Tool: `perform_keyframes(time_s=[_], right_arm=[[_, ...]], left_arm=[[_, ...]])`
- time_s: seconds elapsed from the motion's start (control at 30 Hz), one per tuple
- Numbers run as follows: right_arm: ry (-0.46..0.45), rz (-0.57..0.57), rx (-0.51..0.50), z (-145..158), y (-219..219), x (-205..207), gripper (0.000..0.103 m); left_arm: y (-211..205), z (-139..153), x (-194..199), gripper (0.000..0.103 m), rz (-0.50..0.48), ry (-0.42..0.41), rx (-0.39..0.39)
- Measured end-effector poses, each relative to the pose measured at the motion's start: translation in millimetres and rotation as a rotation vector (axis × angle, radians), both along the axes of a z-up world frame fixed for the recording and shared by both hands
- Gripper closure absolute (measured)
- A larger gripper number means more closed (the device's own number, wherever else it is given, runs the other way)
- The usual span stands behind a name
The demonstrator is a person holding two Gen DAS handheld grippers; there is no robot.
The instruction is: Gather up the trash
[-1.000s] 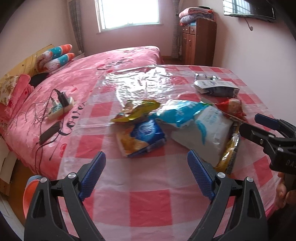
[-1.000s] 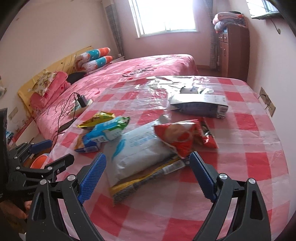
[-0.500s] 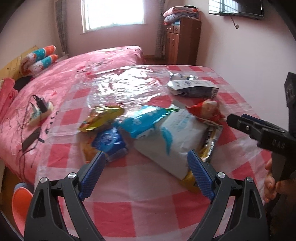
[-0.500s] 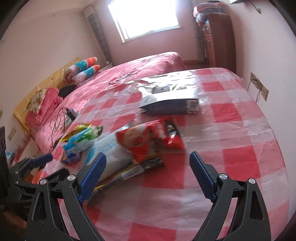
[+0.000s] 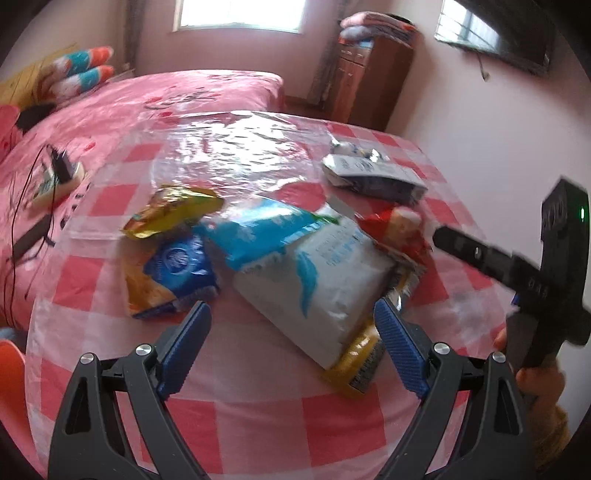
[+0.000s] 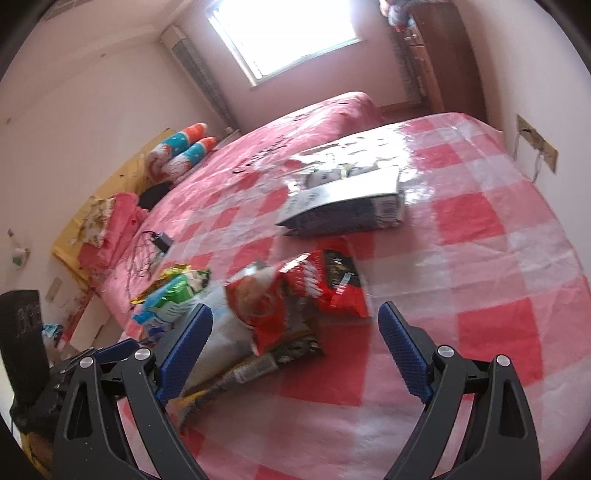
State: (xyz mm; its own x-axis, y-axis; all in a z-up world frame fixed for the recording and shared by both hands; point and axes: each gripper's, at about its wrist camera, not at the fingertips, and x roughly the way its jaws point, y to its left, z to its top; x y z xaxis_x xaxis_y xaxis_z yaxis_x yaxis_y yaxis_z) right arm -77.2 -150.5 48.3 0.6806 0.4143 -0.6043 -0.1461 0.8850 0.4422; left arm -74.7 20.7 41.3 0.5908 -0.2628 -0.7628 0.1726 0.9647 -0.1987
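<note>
Both grippers spread w/ nothing between jaws: left gripper (image 5: 291,332) sits just short of the white bag (image 5: 314,280), long axis probably diagonal, while right gripper (image 6: 295,336) is nearer the red wrapper (image 6: 295,299) on the table (image 6: 480,258).

Daylight from blown-out window (image 6: 291,33); glare on tablecloth (image 5: 240,147); motion blur; fisheye edges.

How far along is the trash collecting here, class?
Done: nothing visible; no wrapper is collected. In hand: nothing; the left gripper and right gripper hang open above the pile. Left: the white bag, red bag, blue bag, yellow bag and carton.
</note>
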Motion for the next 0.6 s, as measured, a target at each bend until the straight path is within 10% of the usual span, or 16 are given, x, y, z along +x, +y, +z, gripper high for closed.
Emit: perform_keyframes(time_s=[0.27, 0.6], right_arm=[[0.029, 0.01, -0.047, -6, 9, 26, 0.013], [0.054, 0.045, 0.002, -11, 5, 33, 0.013]], left_arm=[[17, 15, 25, 0.013, 0.069, 0.025, -0.125], [2, 9, 71, 0.013, 0.164, 0.096, -0.07]])
